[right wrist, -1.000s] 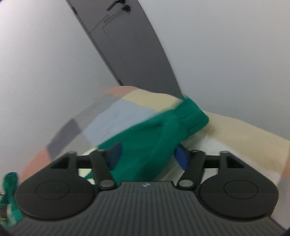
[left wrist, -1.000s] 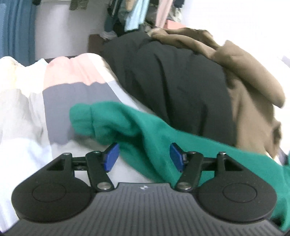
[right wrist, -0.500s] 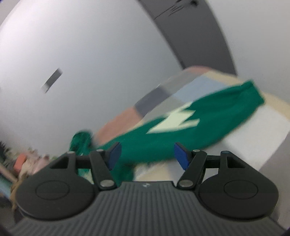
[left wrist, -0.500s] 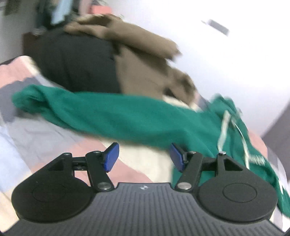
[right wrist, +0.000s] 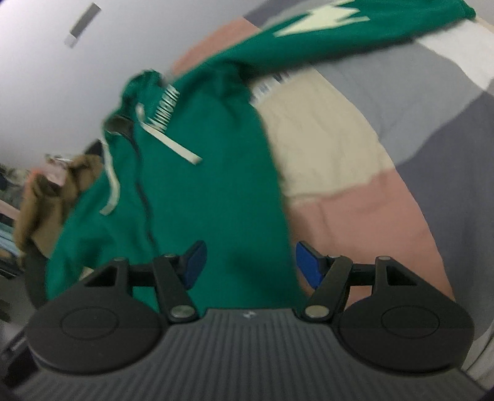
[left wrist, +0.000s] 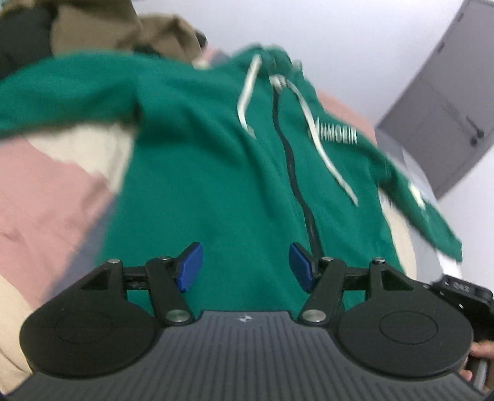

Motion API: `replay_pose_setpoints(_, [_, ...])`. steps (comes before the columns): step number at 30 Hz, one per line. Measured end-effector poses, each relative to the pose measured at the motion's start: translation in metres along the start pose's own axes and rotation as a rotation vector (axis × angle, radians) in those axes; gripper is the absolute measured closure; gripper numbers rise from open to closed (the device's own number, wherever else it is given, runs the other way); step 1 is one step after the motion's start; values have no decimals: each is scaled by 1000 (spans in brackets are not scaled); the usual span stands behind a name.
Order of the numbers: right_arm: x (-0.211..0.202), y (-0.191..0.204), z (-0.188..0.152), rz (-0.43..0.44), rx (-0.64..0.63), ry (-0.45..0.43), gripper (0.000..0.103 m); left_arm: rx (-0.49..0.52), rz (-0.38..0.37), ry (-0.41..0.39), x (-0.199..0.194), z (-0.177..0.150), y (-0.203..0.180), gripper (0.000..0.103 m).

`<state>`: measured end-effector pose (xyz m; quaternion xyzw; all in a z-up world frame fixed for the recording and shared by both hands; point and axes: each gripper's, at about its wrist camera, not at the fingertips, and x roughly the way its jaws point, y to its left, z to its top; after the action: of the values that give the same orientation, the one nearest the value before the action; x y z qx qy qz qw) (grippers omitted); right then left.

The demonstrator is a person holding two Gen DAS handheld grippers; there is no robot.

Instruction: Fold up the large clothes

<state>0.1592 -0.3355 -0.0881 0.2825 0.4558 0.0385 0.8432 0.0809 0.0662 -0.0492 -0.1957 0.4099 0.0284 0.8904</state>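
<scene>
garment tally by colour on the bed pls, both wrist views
Green: 1, the hoodie
Brown: 1, a crumpled garment behind the hoodie
Black: 1, a garment at the far left edge of the left view, mostly cut off
Total: 3
</scene>
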Motion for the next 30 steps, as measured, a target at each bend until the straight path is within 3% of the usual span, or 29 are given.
replay_pose_setpoints(4, [26,-15,-4,8,52,79,36,89,43,35,33,-28,-12,36])
replay_pose_setpoints(6, [30,-14,-5,5,23,64,34,73,33,55,45,-33,-6,36])
replay_pose_setpoints(9, [41,-6,-9,4,-35,65,22,117,51,41,53,-40,-11,36])
replay_pose_setpoints(11, [44,-2,-10,11,-49,58,21,122,44,35,54,-41,-13,36])
replay_pose_setpoints(15, [48,0,-6,81,-23,67,21,124,25,34,58,-37,-9,36])
replay_pose_setpoints(20, [37,5,-2,267,41,62,21,115,-24,11,58,-33,-6,36])
replay_pose_setpoints(25, [14,11,6,494,71,27,21,119,-220,-50,44,-33,-12,36])
replay_pose_setpoints(30, [13,19,10,592,73,48,21,208,-466,-105,20,-46,-39,36])
